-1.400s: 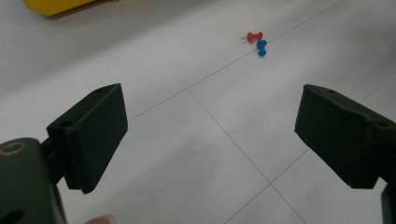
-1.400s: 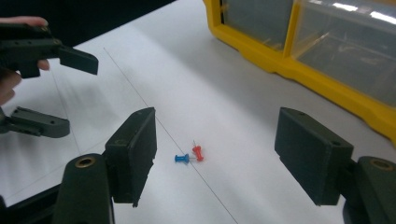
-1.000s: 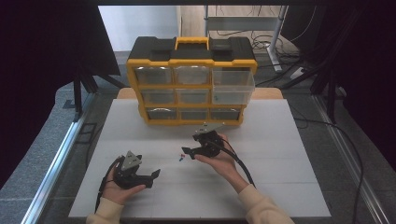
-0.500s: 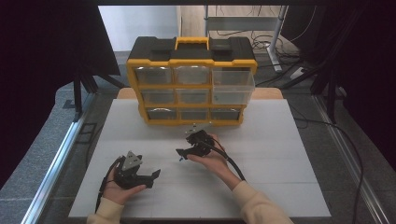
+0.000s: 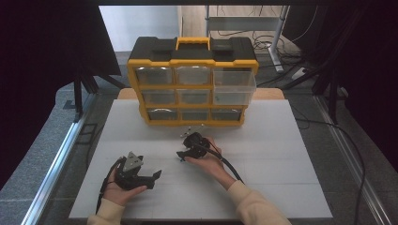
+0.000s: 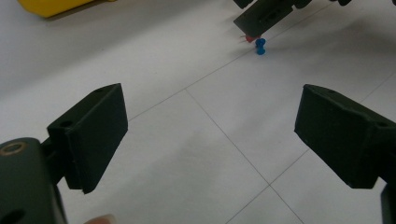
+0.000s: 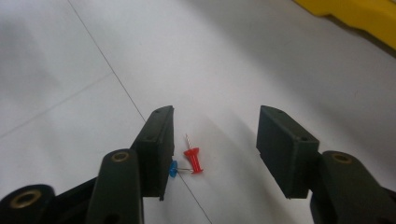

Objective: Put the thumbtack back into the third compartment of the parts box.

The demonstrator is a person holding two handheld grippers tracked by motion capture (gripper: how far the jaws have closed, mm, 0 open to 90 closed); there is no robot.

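Job: picking a tiny pin up off the white table [image 5: 281, 154], as I judge it.
Red pin [image 7: 193, 158]: it lies flat on the table between the jaws of the right gripper [image 7: 212, 140], closer to the left jaw. Its metal tip points away from the camera.
Blue pin [image 7: 172, 169]: it lies just beside the red pin, partly hidden behind the left jaw. In the left gripper view it shows as a blue pin [image 6: 260, 46] far off, under the other gripper.
Right gripper: seen from above [image 5: 184, 153], it is in the middle of the table, near the yellow drawer box [image 5: 193, 84]. Its jaws have just been closing and now stand half open. The red pin is between them, but the pads do not touch it yet, so nothing is held.
Left gripper [image 6: 210, 135]: it rests wide open and empty near the front left of the table [image 5: 155, 176].
How to do it well: slide a bit so the red pin sits in the middle of the gap. Keep the blue pin outside the jaws. Go low, close slowly, and pinch the fat red head, not the thin tip.
Watch out: the pin is small and may roll or pop away.
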